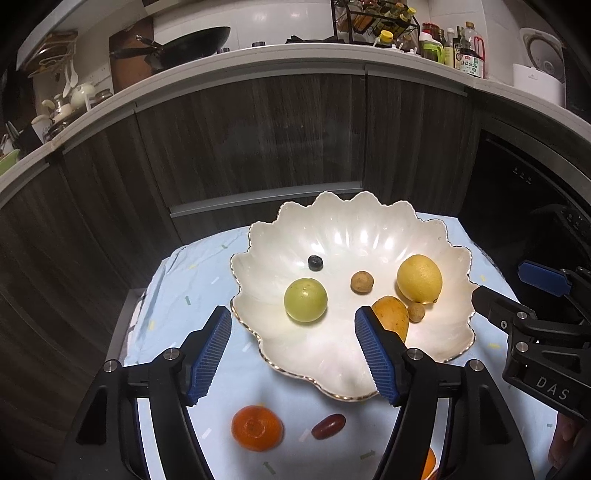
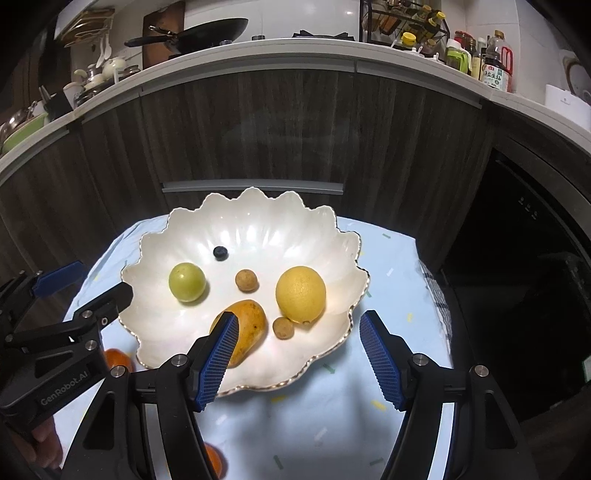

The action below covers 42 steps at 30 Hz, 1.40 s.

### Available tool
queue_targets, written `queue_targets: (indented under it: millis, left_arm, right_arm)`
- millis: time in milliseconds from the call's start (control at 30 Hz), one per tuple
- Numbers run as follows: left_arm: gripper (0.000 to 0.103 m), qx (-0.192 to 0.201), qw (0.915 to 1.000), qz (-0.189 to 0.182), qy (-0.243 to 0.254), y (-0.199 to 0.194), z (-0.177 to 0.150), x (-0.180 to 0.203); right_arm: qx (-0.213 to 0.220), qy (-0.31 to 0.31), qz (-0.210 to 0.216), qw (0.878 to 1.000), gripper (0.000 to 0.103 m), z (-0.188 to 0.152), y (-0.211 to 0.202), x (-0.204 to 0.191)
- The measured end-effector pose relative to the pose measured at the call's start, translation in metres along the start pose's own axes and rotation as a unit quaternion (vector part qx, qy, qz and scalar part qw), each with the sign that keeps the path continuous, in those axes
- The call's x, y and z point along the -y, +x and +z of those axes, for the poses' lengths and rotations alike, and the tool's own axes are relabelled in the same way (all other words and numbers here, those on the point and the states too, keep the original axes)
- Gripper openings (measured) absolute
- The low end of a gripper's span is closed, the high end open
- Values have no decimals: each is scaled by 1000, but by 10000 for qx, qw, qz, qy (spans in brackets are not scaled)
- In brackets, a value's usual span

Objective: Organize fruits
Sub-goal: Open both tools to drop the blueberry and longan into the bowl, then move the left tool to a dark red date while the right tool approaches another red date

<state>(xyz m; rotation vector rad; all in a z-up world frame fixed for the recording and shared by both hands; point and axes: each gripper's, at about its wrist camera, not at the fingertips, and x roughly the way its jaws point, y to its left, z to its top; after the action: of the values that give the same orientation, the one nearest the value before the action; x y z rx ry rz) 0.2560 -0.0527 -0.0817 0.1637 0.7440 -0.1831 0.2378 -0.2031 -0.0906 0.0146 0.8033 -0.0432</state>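
Right wrist: mango (image 2: 246, 329) behind open right claw's (image 2: 298, 360) left finger.

Kitchen, dim overall, one bright pool of light on the low foreground surface.

- Small table (image 1: 122, 332), covered with a pale blue tablecloth (image 1: 177, 295) printed with small coloured dashes.
- Base cabinets (image 1: 258, 140): dark wood-grain doors, grey metal handle strips (image 1: 266, 201).
- Countertop (image 1: 258, 61): white, curved by the lens.
- Wok (image 1: 195, 40), black, handle pointing left, beside a wooden cutting board (image 1: 129, 55).
- Wire spice rack (image 1: 373, 22) holding yellow-capped bottles.
- Sauce and oil bottles (image 1: 469, 51), grouped right of the rack.
- White rice cooker (image 1: 543, 62), far right.
- Crockery and utensils (image 1: 70, 99), far left.
- Dark built-in appliance (image 2: 528, 221), lower right.
- White wall (image 1: 280, 18) behind the counter.
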Motion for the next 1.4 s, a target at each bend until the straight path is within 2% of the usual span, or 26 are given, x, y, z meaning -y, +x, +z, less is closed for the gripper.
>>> queue_targets:
  millis: [400, 867, 1400]
  left_arm:
    - [69, 108, 9999, -17, 94, -23, -11, 3]
    - [69, 143, 9992, -177, 327, -37, -29, -1]
    - [69, 101, 9950, -501, 861, -39, -51, 7]
  right_arm:
    - [-35, 67, -98, 9999, 69, -16, -18, 7]
    - [1, 141, -138, 9998, 69, -31, -35, -3]
    - [-141, 160, -182, 9996, 69, -59, -45, -12]
